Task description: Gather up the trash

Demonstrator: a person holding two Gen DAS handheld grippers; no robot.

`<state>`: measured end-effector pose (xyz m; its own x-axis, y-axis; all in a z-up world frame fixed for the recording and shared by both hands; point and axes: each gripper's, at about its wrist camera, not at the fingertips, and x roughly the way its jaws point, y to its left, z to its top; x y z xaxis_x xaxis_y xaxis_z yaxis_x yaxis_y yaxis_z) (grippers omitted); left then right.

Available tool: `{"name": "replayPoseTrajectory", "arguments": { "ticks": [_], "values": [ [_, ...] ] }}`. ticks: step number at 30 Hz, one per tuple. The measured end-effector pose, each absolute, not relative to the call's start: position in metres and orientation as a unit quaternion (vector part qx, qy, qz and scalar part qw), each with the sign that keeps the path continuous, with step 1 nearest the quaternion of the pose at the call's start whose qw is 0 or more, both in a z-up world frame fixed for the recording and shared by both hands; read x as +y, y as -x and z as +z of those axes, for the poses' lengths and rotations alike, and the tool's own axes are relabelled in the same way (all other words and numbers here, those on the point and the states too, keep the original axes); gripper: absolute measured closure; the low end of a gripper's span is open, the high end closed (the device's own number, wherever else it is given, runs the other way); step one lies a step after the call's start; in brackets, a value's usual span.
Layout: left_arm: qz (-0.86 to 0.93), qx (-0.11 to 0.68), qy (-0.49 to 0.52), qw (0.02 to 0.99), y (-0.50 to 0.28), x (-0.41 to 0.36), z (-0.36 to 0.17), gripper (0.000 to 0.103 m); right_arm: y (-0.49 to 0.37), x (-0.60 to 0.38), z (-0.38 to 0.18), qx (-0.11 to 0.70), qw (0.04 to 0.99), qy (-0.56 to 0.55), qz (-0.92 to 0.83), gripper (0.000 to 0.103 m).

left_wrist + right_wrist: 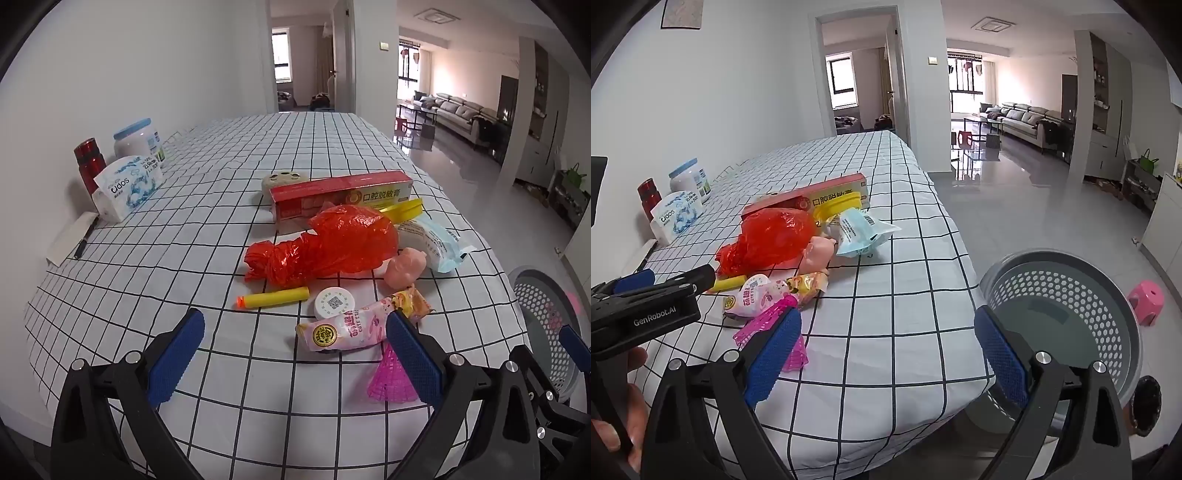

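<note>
Both grippers up over the near edge of the checked tablecloth [229,155], nothing in either. Left gripper [295,354] is spread wide and empty; right gripper [886,354] same, wide apart, holding nothing.

Trash pile sits at 12 to 1 o'clock from my left tool. Closest is the pink snack wrapper [354,325], just ahead of the right-hand blue pad, approx touching it in the left view. Thin film, crinkly, prob slippery and near weightless, so I'd pinch it across the flat middle, not the sealed end.

Pink mesh cone [388,380] lies at 4 o'clock of the wrapper, partly behind the pad. Springy netting, will squash; any grip works.

Red plastic bag [325,247] at 12 o'clock, knotted and puffy. Soft, light, take it by the twisted neck on its left end.

Yellow foam dart [275,297] at 11 o'clock: round, may roll, grab mid-shaft. White round lid [334,303] beside it is flat and hard, awkward to lift off cloth.

Toothpaste box [343,195] farther back, stiff cardboard, grip across the narrow sides. Pink squishy toy [406,266] and blue-white packet [439,240] at 1 o'clock.

Grey perforated basket [1067,295] stands on the floor off the table's right edge, at 2 o'clock of the right tool; looks empty.
</note>
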<state>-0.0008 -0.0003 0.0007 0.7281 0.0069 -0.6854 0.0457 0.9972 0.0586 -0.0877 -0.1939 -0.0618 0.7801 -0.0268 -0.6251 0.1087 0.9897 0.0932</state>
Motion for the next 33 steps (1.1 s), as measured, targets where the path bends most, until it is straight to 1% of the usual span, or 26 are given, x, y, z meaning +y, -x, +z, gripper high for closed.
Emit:
{"name": "replayPoseTrajectory", "arguments": {
  "ticks": [33],
  "values": [
    [-0.025, 0.365, -0.050, 0.929, 0.021, 0.001, 0.005, 0.006, 0.101, -0.192, -0.052, 0.318, 0.945, -0.062, -0.043, 0.013]
  ]
}}
